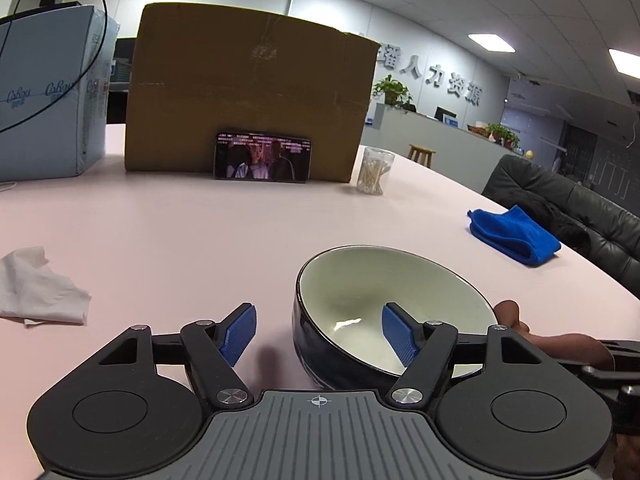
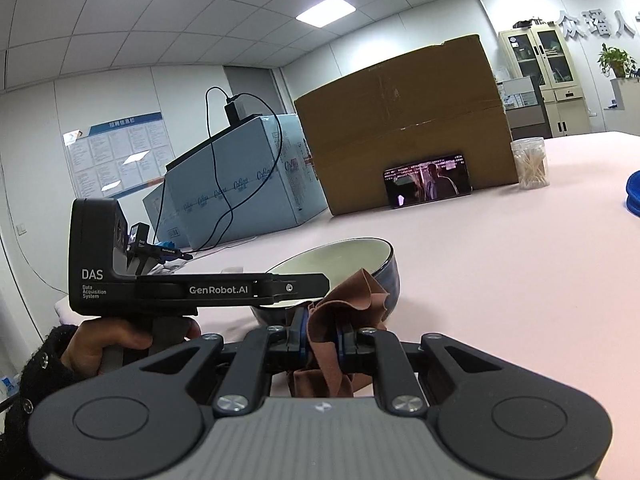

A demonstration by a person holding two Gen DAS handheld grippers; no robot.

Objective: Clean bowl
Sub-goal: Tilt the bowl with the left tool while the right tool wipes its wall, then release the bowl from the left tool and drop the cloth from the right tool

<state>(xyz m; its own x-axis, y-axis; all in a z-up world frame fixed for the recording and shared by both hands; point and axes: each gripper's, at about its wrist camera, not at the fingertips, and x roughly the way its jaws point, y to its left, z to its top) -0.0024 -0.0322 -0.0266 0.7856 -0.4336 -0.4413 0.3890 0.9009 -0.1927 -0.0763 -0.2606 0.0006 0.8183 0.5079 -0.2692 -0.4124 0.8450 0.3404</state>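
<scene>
A dark blue bowl (image 1: 394,312) with a pale inside stands on the pink table (image 1: 180,240). My left gripper (image 1: 320,334) is open and straddles the bowl's near left wall, with its right fingertip (image 1: 398,334) inside the bowl and the left one outside. In the right wrist view the bowl (image 2: 348,264) is just ahead. My right gripper (image 2: 322,338) is shut on a brown cloth (image 2: 344,304), which bunches up against the bowl's outer side. The left gripper's body (image 2: 192,290) reaches in from the left over the bowl.
A cardboard box (image 1: 248,92) with a phone (image 1: 262,157) leaning on it stands at the back. A light blue carton (image 1: 48,92) is at back left. A jar of cotton swabs (image 1: 375,170), a blue cloth (image 1: 516,234) and a crumpled tissue (image 1: 38,288) lie on the table.
</scene>
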